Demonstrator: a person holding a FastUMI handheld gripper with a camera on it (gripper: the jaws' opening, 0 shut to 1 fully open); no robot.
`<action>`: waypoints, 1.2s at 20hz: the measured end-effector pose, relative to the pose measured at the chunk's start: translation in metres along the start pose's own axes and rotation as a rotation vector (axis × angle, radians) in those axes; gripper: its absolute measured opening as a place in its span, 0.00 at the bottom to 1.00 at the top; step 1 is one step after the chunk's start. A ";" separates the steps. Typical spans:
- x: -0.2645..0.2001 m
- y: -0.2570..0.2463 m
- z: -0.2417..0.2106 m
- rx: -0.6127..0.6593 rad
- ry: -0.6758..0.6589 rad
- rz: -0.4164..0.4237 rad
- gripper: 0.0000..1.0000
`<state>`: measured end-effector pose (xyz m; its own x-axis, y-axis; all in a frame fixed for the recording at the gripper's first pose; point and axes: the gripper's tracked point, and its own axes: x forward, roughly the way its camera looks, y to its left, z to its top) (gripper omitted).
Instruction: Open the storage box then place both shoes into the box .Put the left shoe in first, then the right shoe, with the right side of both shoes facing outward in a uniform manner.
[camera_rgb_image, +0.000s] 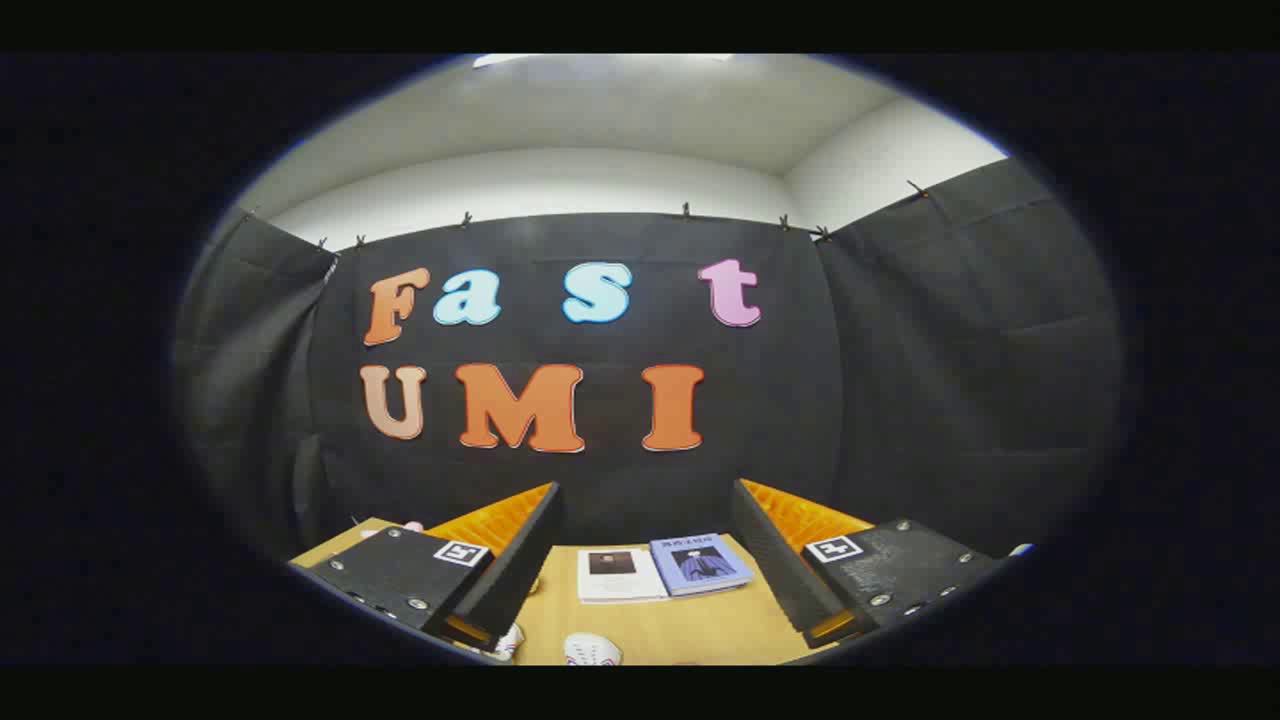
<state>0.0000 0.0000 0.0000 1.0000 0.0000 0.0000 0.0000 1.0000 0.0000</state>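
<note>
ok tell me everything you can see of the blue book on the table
The blue book lies flat and closed on the wooden table, cover up. The cover is pale blue with a dark figure printed on it, and looks like paper. It sits beyond the open gripper, in the gap between the jaws, nearer the right one. Its left edge meets or slightly overlaps a white booklet. Nothing grips it.
</note>
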 end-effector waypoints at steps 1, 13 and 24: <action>-0.003 -0.002 0.001 -0.016 -0.004 -0.012 0.99; -0.008 -0.010 -0.005 -0.022 0.021 -0.052 0.99; 0.000 0.041 -0.039 0.018 0.090 0.081 0.99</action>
<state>0.0000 0.0414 -0.0390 0.9927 0.0818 -0.0891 -0.0802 0.9965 0.0219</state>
